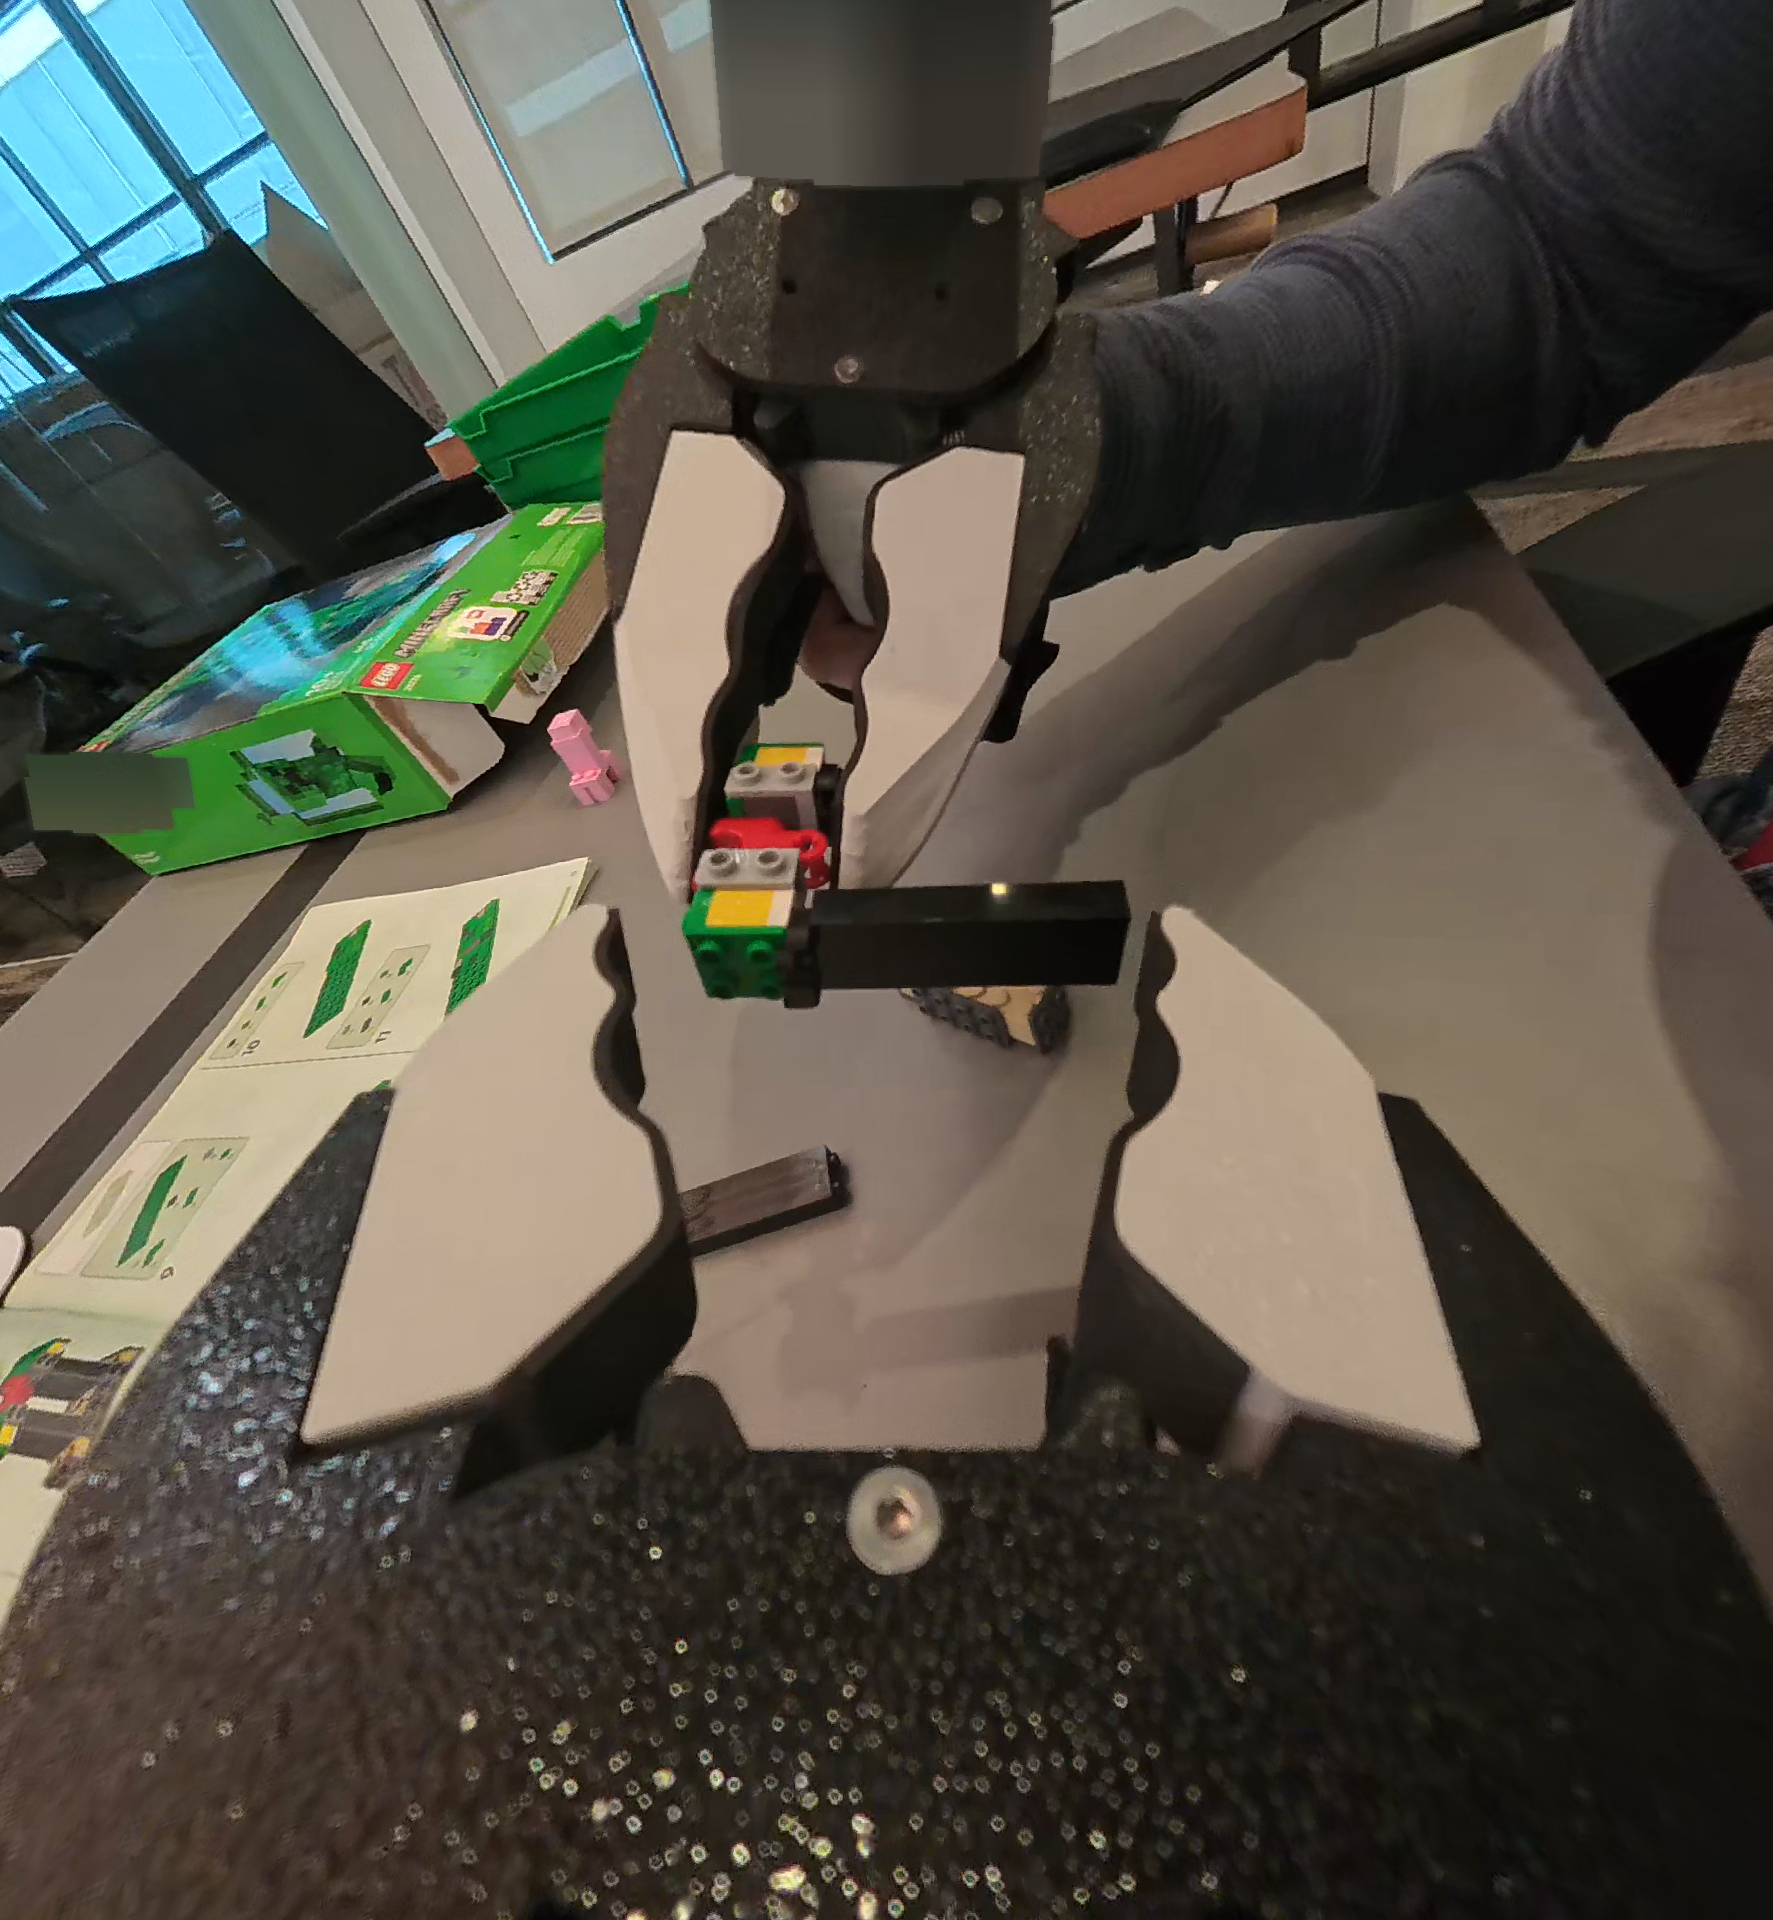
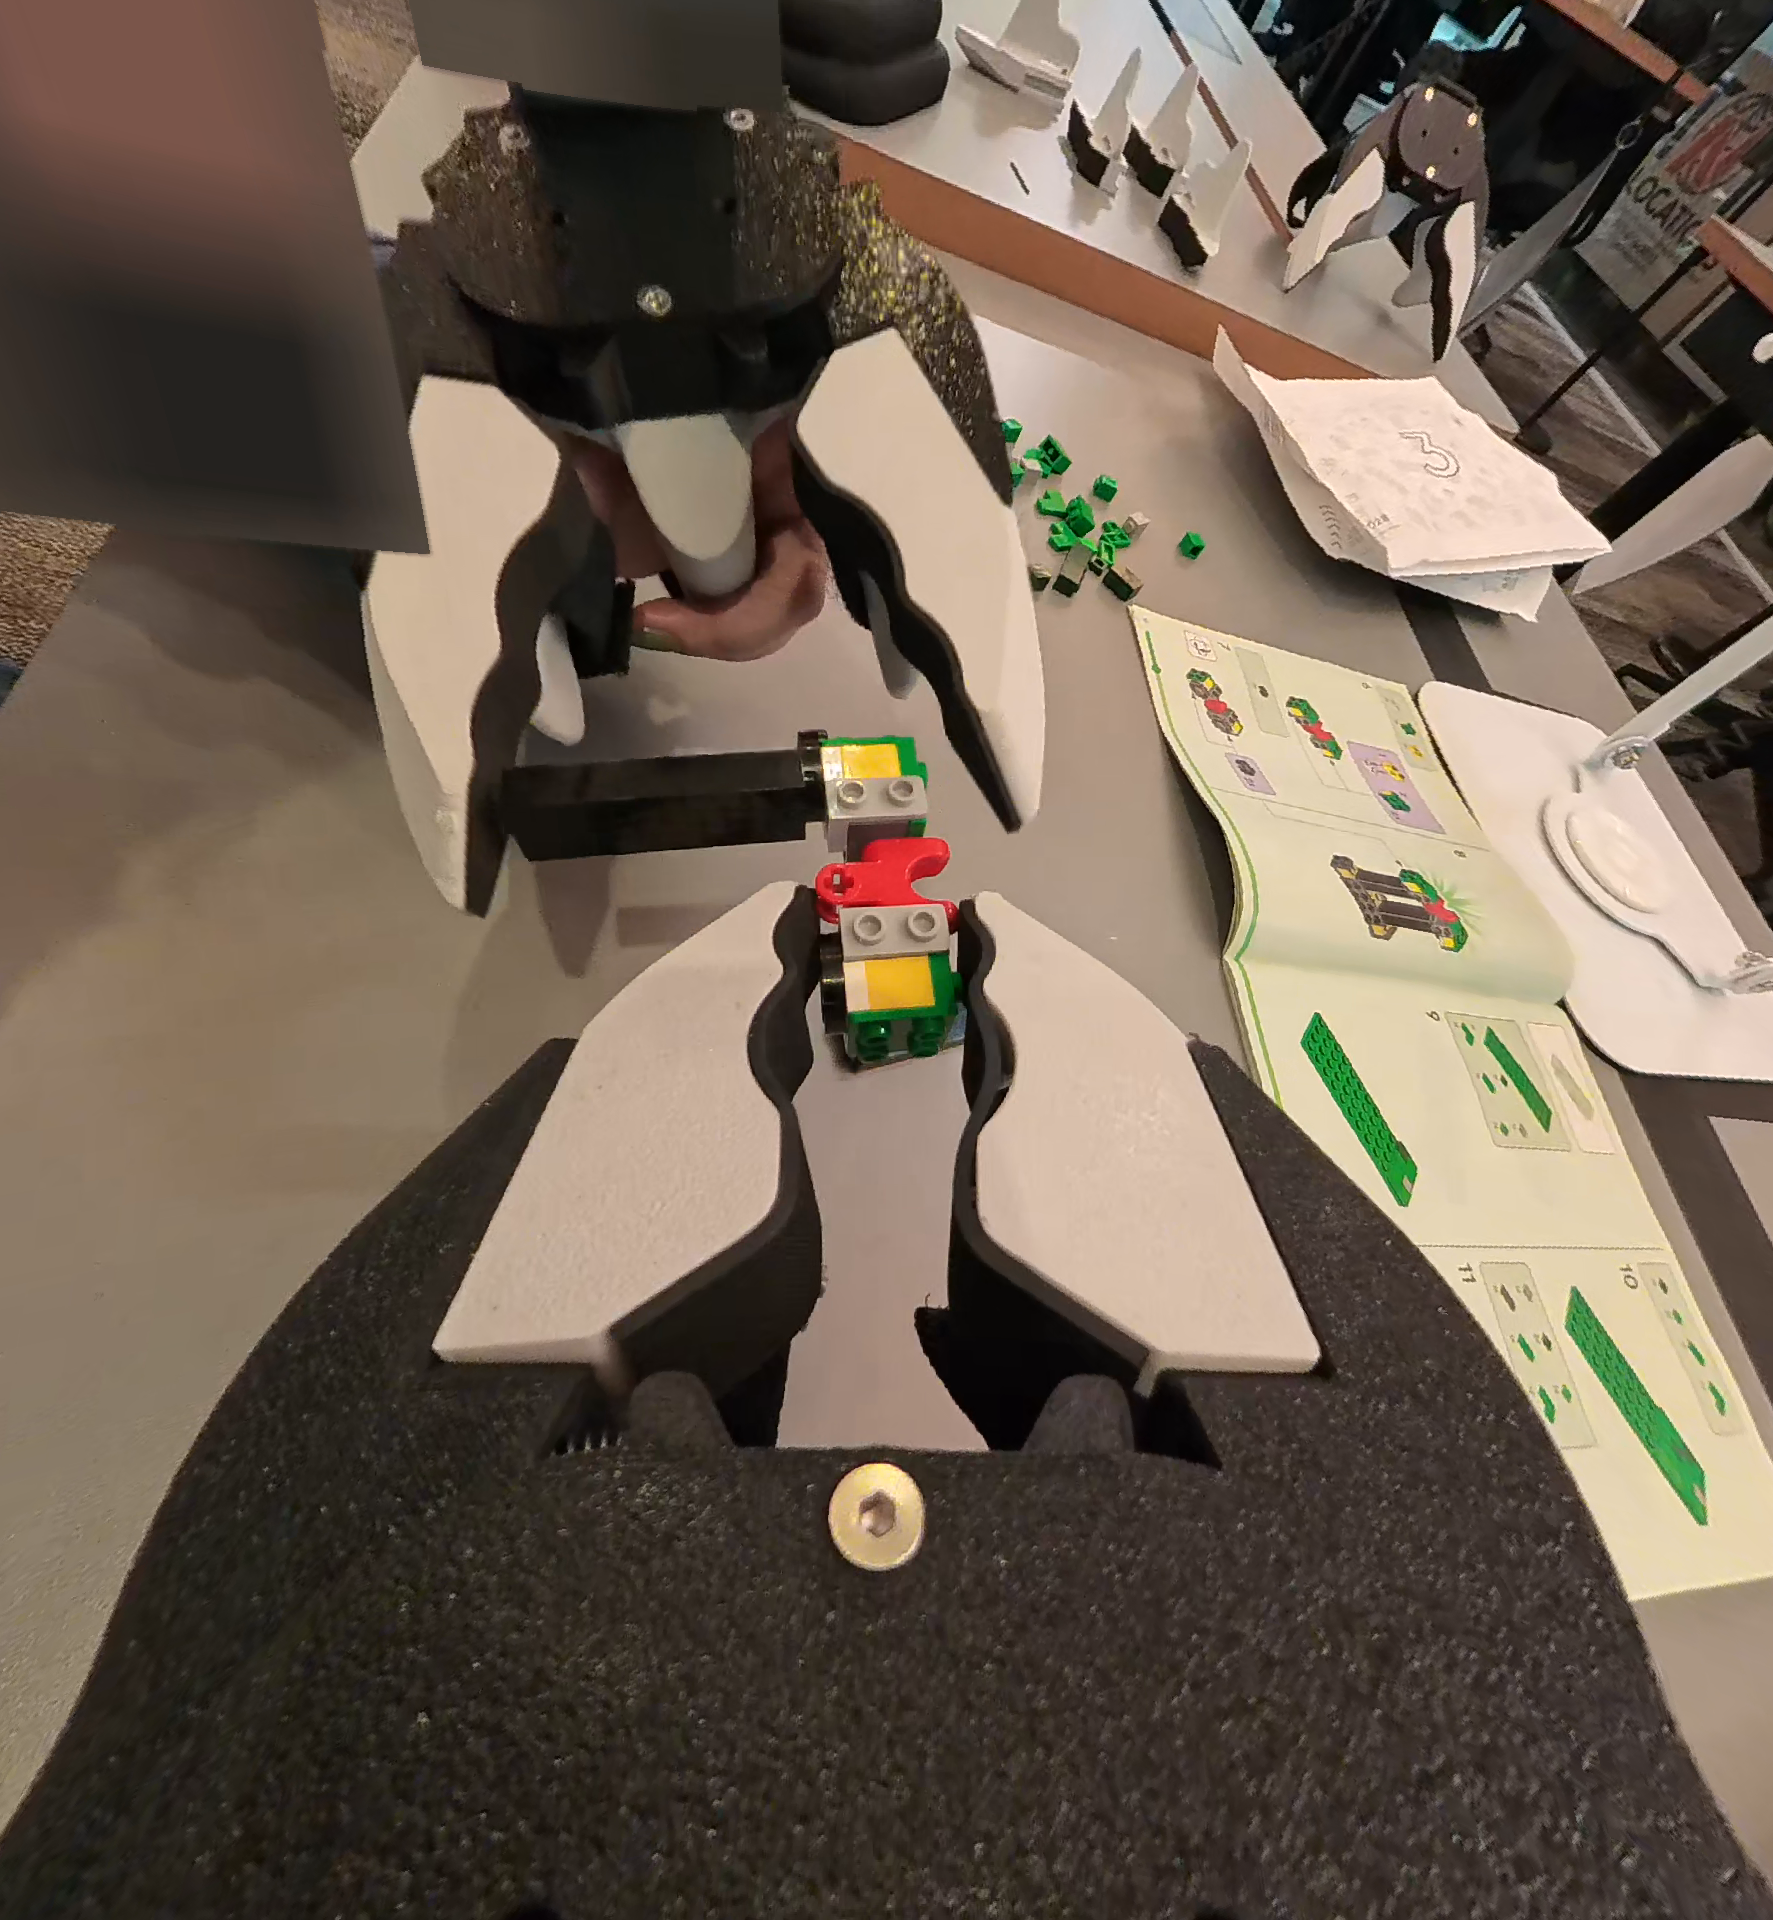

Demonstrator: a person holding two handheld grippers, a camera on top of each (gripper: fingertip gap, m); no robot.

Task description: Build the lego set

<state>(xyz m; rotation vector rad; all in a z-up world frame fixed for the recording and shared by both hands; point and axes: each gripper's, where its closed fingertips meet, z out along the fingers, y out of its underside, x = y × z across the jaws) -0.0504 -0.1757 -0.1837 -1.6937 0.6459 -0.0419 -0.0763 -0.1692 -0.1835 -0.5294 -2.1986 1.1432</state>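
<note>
A small lego assembly (image 2: 887, 977) of green, yellow and grey bricks joined by a red hinge piece (image 2: 887, 868) is clamped between the fingers of my right gripper (image 2: 882, 914). A long black bar (image 2: 653, 800) sticks out sideways from its far block. In the left wrist view the assembly (image 1: 747, 935) and bar (image 1: 965, 935) sit between the fingertips of my left gripper (image 1: 882, 935), which is open wide and holds nothing. The right gripper (image 1: 773, 868) comes in from the far side. The left gripper (image 2: 736, 852) faces it, jaws spread around the bar.
On the grey table (image 1: 1381, 831) lie a flat black piece (image 1: 768, 1195), a dark studded block (image 1: 996, 1013), a pink figure (image 1: 581, 764), a green box (image 1: 342, 717) and the open instruction booklet (image 2: 1433, 1039). Loose green bricks (image 2: 1079, 520), a paper bag (image 2: 1412, 478) and a white stand base (image 2: 1609, 883) lie beyond. The grippers are tip to tip, or close to it.
</note>
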